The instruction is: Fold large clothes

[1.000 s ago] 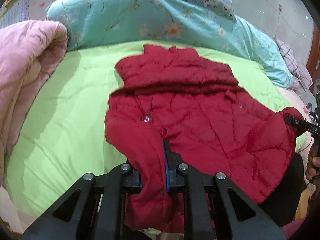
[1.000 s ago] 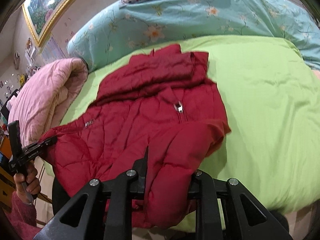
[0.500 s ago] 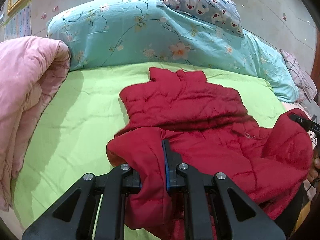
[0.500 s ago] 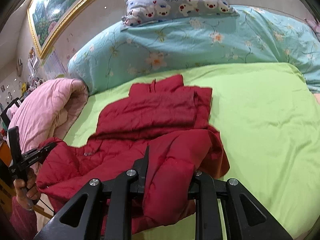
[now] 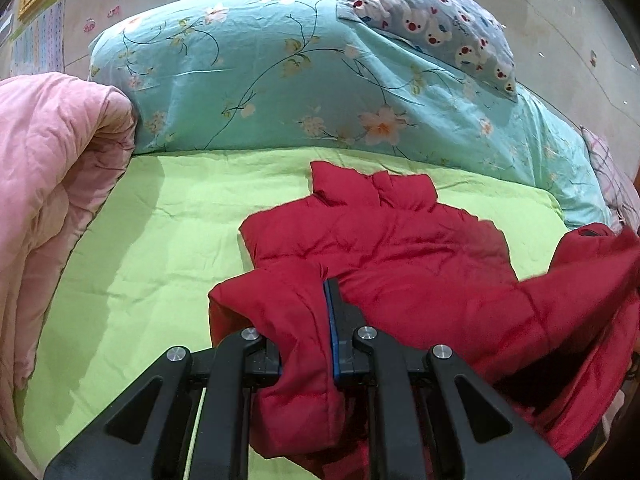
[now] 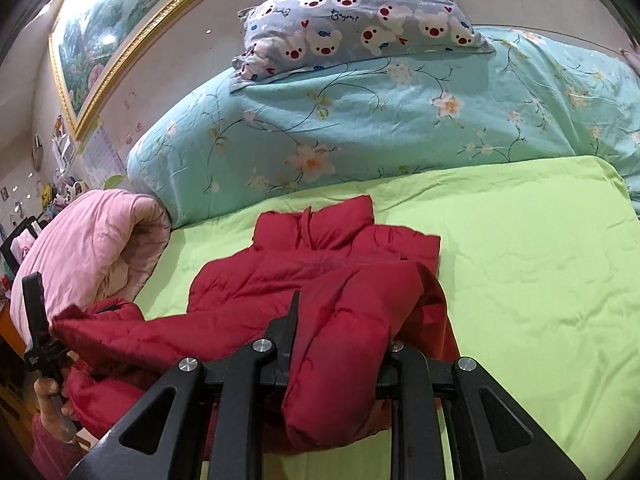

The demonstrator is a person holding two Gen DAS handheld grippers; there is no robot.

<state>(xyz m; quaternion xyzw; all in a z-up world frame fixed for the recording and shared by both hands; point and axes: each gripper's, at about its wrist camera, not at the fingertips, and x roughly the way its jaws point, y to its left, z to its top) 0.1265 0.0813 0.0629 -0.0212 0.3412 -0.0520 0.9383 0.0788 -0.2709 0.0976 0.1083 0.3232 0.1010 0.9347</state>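
over green sheet (image 5: 168, 240), tongs (image 5: 304, 320) lifted jacket hem (image 5: 296, 360) forward.

We get bright, even indoor light on the green sheet (image 5: 168, 240), soft shadows under the red jacket (image 6: 352, 320). Motion blur right of jacket in left view. Heavy fisheye bending, dark corners; glare on painting (image 6: 112, 40).

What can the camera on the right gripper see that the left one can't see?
Only the right wrist view shows the whole big painting on the wall and the person's left hand holding its gripper handle. Only the left wrist view shows the checked cloth at the far right edge. Both show the red jacket clamped in a gripper, the green sheet, the flowery blue quilt, the bear pillow and the pink quilt.
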